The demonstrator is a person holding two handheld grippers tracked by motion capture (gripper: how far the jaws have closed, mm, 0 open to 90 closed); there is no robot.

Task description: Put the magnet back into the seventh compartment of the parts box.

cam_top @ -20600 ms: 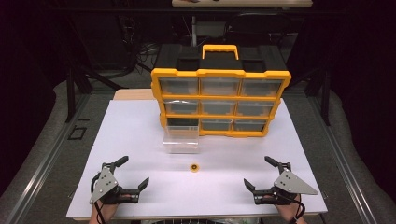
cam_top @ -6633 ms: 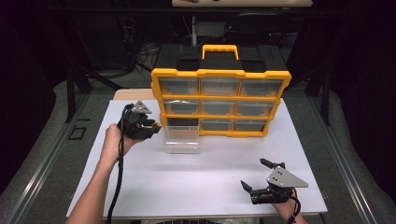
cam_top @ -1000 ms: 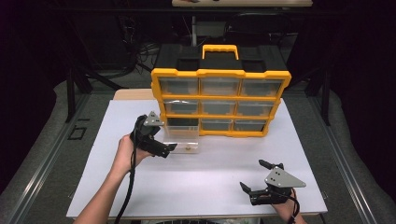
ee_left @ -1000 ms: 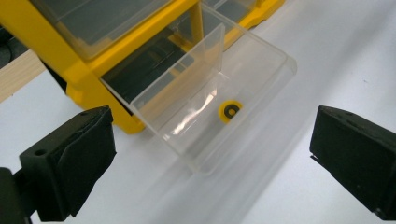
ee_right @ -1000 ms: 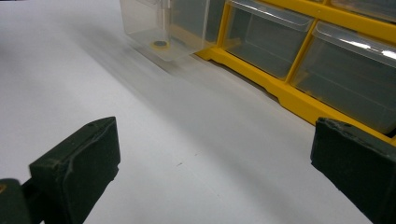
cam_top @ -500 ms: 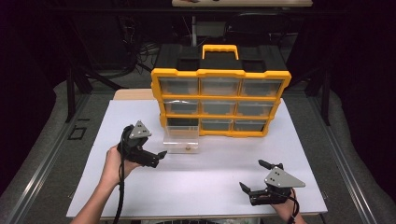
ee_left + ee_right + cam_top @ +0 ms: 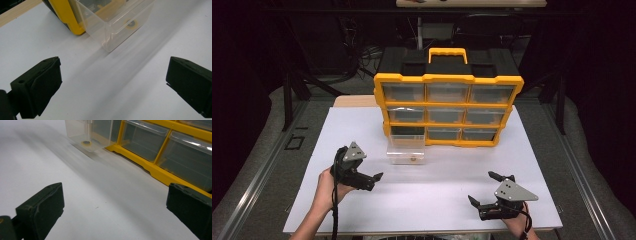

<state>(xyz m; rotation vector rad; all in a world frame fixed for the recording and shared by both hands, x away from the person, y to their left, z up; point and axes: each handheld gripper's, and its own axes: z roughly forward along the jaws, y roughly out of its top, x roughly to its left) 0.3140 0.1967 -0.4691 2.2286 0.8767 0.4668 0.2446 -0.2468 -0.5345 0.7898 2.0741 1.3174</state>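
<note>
With both claws spread wide and empty, bring the left gripper (image 7: 373,178) square onto the clear drawer (image 7: 405,154), which holds the small yellow ring (image 7: 131,24) just before the yellow organizer (image 7: 447,107), while the right gripper (image 7: 483,189) rests well apart.

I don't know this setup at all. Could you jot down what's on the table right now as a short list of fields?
Surface: white table
Cabinet: yellow organizer with clear drawers
Pulled-out drawer: clear drawer, bottom left, resting on the table
Drawer contents: small yellow ring
Left tongs: open, empty, held near the drawer
Right tongs: open, empty, low at the table's near right
</note>
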